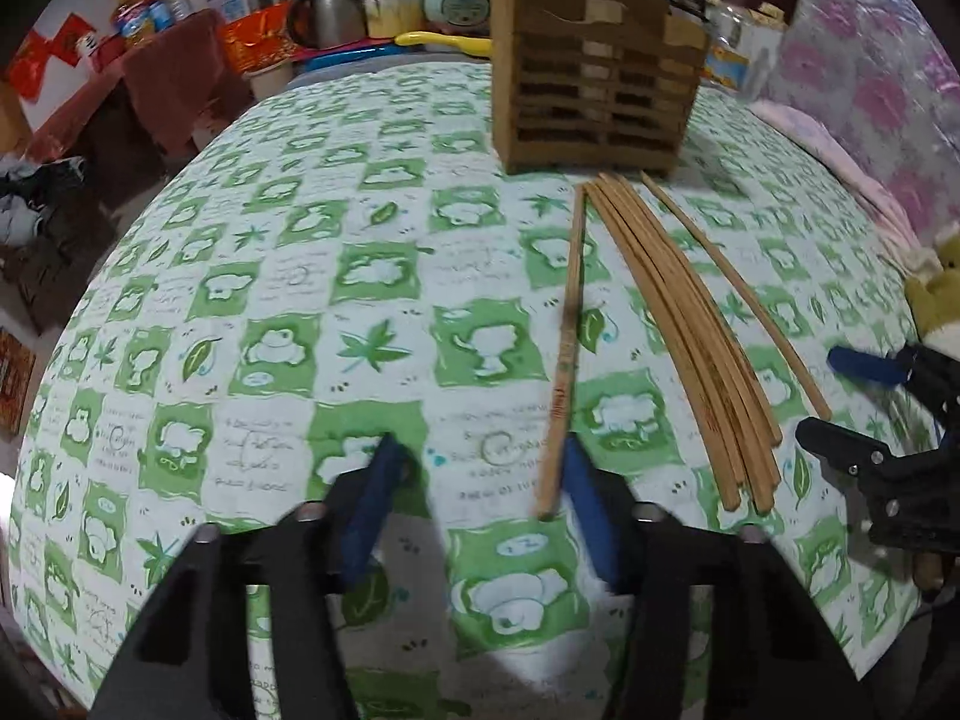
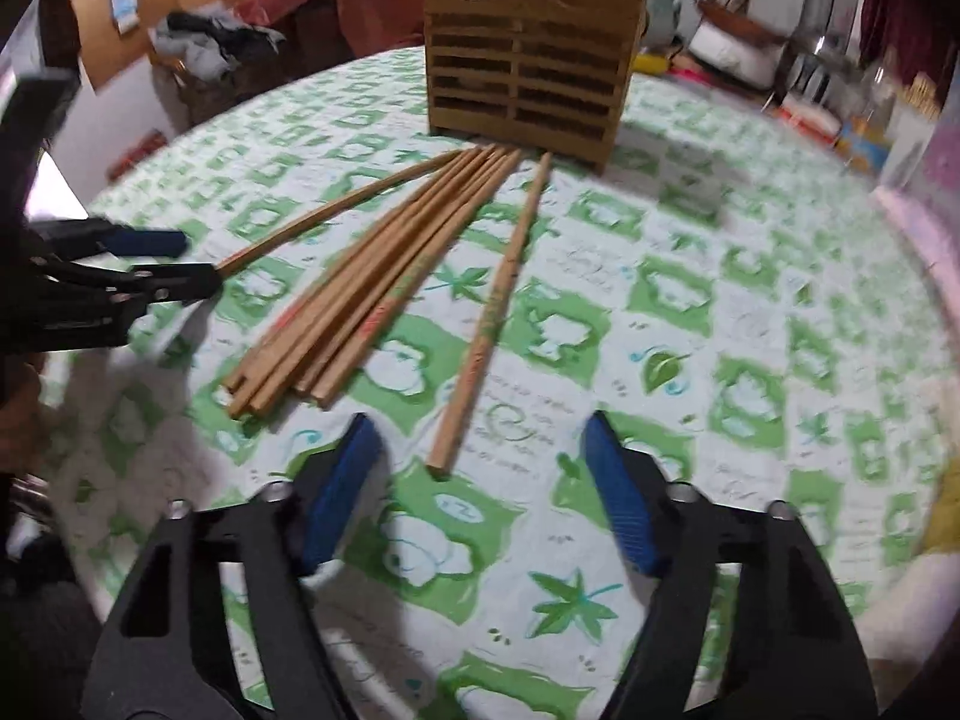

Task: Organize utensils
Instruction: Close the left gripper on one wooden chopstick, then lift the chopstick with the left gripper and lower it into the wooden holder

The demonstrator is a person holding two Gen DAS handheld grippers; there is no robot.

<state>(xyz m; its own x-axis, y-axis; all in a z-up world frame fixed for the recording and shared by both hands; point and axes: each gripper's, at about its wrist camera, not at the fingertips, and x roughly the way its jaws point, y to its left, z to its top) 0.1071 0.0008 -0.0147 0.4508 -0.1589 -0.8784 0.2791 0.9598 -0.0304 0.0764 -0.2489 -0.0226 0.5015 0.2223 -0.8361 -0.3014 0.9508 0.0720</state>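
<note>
Both my grippers, left and right, hold their jaws spread, gripping nothing. Loose chopsticks lie fanned on the green-checked tabletop, tips near the slatted wooden holder standing beyond.

Chopsticks on table before holder.
</note>
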